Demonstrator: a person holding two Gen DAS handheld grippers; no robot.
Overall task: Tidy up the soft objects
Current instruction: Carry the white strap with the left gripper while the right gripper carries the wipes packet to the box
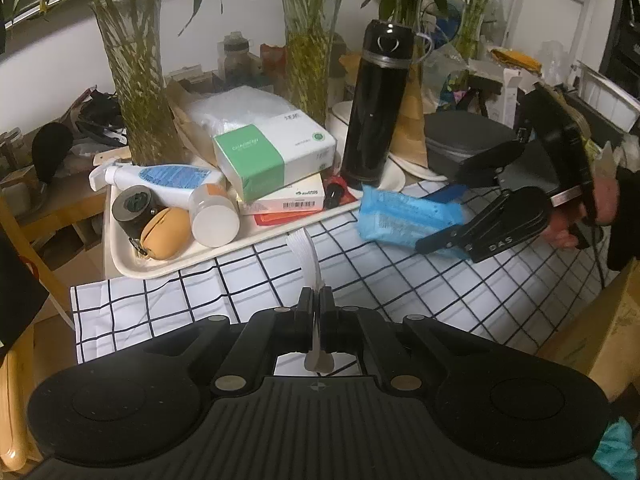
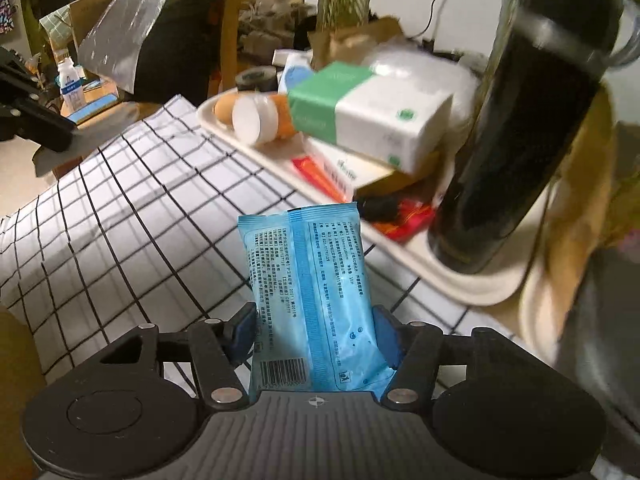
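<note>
The tablecloth (image 1: 224, 280) is white with a thin black grid, and the wet-wipe pack (image 2: 316, 292) on it is light blue with dark blue print and a black barcode. On the cream tray (image 1: 120, 256) lie a white tissue box (image 1: 276, 160) with a green band, a white spray bottle (image 1: 160, 178) with a blue label and an orange-tan pouch (image 1: 166, 232). The flask (image 1: 374, 108) is glossy black with a grey ring, and both grippers' bodies are black, the right gripper (image 2: 316, 336) with blue pads.
</note>
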